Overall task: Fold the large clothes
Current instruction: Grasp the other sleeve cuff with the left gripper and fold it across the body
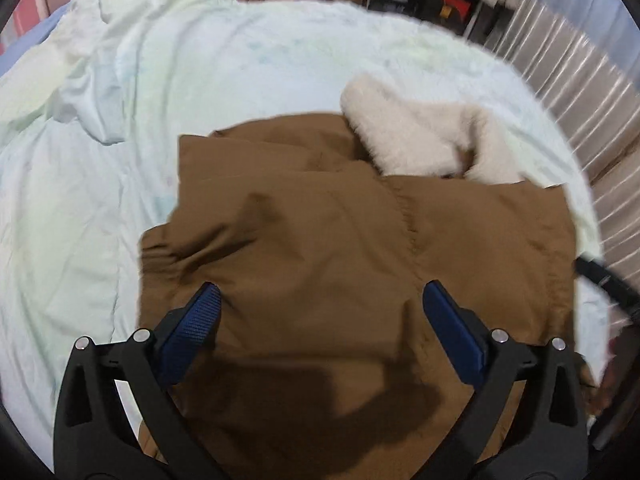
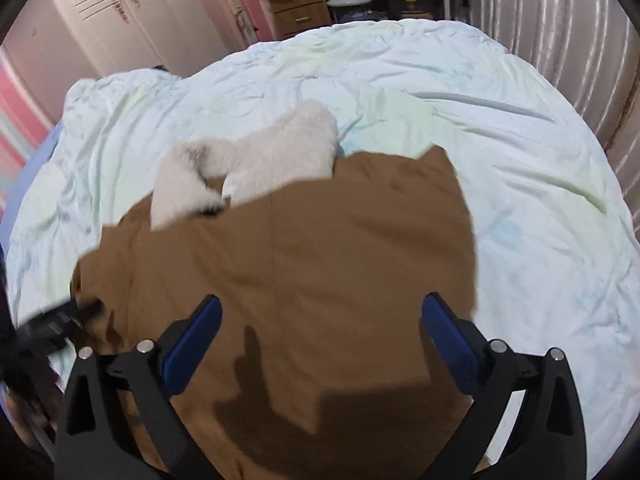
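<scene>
A brown jacket (image 1: 320, 220) (image 2: 300, 248) lies partly folded on the bed, its white fleece collar (image 1: 420, 136) (image 2: 260, 152) at the far end. My left gripper (image 1: 320, 292) hovers open over the jacket's near part, with nothing between its blue pads (image 1: 200, 320). My right gripper (image 2: 320, 304) is also open above the brown cloth, and its shadow falls on the fabric. Each wrist view shows the other gripper as a dark blur at the jacket's side edge: the right one (image 1: 604, 280) and the left one (image 2: 56, 320).
The pale green sheet (image 1: 240, 72) (image 2: 480, 120) covers the bed all round the jacket. A bunched quilt (image 1: 80, 60) lies at the far left. A striped padded panel (image 2: 560, 20) borders the right side. A wardrobe (image 2: 120, 12) and wooden drawers (image 2: 300, 8) stand beyond.
</scene>
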`<action>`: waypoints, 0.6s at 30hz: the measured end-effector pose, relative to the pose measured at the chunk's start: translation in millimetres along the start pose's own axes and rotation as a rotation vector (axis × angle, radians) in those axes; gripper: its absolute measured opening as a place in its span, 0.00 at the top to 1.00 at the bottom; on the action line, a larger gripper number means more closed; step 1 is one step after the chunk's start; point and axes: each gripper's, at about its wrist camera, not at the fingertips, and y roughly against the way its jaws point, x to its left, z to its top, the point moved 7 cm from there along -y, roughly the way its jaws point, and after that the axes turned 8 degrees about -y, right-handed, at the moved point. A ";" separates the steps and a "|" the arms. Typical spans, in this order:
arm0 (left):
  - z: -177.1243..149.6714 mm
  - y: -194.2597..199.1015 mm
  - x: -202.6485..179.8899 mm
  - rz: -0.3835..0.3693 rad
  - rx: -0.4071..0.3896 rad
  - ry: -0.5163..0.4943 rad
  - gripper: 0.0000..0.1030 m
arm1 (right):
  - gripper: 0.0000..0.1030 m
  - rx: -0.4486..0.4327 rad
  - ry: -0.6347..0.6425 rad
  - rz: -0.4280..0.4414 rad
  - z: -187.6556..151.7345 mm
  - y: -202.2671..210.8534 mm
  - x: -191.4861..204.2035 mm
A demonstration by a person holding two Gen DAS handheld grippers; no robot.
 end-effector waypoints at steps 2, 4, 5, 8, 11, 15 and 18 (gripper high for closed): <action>3.8 -19.2 6.6 0.013 0.050 0.017 0.03 | 0.02 0.005 -0.030 0.001 5.4 -17.1 9.7; 8.1 -36.6 12.2 -0.006 0.100 0.050 0.03 | 0.01 0.020 -0.013 -0.014 2.8 -34.0 17.6; 6.4 -40.1 14.9 -0.012 0.110 0.056 0.03 | 0.01 0.017 0.012 -0.047 0.8 -42.6 20.6; 5.6 -53.0 14.0 0.005 0.156 0.020 0.03 | 0.01 0.025 0.149 -0.186 -11.4 -69.2 30.4; 5.7 -62.0 11.2 0.026 0.173 -0.030 0.03 | 0.01 0.026 0.141 -0.207 -11.4 -77.5 26.6; 10.4 -74.9 14.4 0.008 0.234 -0.010 0.03 | 0.01 0.118 0.119 -0.240 -6.9 -91.7 24.0; 14.1 -86.6 17.9 0.010 0.288 -0.015 0.03 | 0.01 0.170 0.119 -0.265 -6.5 -99.0 22.7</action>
